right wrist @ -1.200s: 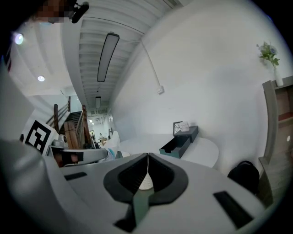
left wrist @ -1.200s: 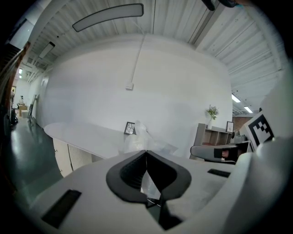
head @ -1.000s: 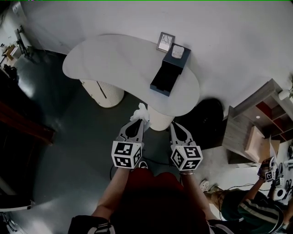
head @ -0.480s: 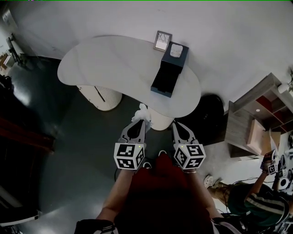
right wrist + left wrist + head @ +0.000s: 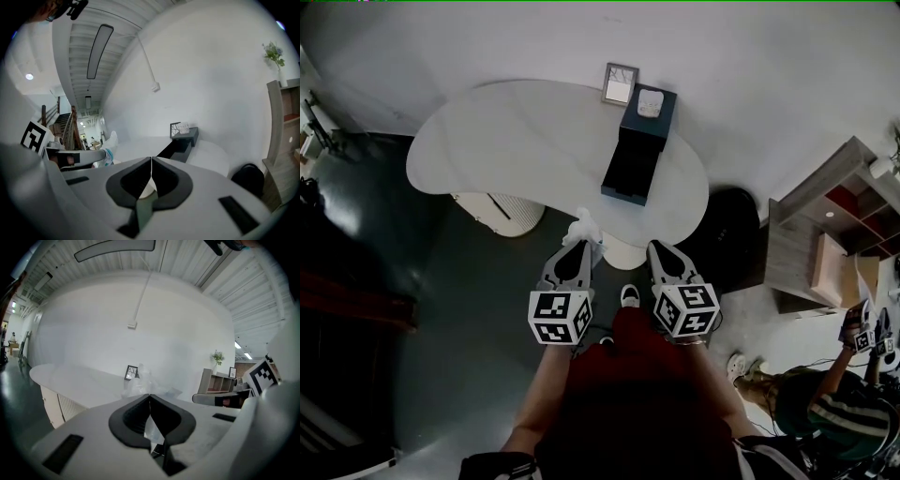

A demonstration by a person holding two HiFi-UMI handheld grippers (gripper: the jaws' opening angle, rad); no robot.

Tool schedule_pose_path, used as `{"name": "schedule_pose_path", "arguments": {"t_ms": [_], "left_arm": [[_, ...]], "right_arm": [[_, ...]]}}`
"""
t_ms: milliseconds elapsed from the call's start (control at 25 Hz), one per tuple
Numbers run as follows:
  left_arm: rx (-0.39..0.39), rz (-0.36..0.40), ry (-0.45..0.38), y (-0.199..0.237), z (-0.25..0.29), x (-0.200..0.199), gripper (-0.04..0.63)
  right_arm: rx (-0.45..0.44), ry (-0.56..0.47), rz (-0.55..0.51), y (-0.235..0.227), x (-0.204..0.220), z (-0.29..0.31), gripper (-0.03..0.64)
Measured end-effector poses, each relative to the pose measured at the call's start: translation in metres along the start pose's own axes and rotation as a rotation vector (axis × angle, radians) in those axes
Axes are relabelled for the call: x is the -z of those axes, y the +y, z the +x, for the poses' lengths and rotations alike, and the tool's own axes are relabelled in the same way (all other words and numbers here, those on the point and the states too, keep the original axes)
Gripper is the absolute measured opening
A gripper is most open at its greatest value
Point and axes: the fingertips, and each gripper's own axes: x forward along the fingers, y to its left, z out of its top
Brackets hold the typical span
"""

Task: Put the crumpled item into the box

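A dark oblong box [image 5: 630, 161] lies open on the white counter [image 5: 506, 141], toward its right end. The box's far part holds a small white thing [image 5: 649, 104], and its near part shows a dark inside. A small frame [image 5: 620, 83] stands just left of the box's far end, against the wall. The left hand-held gripper [image 5: 584, 244] is short of the counter, on the near side of the box and a little left of it. Its jaws are pinched together on the crumpled item [image 5: 583, 225], a pale, filmy wad that bunches out past the tips [image 5: 139, 383]. The item is off the counter and well apart from the box. The right hand-held gripper [image 5: 654, 246] is level with the left, near of the box's near end. Its jaws are pressed together with nothing between them [image 5: 151, 158], and the box [image 5: 180, 143] lies ahead of them.
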Motion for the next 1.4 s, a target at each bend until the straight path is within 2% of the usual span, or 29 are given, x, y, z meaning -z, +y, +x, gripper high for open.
{"name": "schedule_pose_path", "arguments": {"t_ms": [360, 760, 1400], "left_arm": [[0.015, 0.011, 0.031, 0.007, 0.058, -0.006, 0.023], [0.018, 0.025, 0.064, 0.018, 0.121, -0.018, 0.023], [0.084, 0.101, 0.183, 0.002, 0.228, -0.025, 0.023]], "right_arm": [[-0.016, 0.01, 0.014, -0.026, -0.01, 0.044, 0.015], [0.011, 0.036, 0.028, -0.07, -0.025, 0.087, 0.015], [0.042, 0.069, 0.06, -0.129, -0.045, 0.137, 0.015]]}}
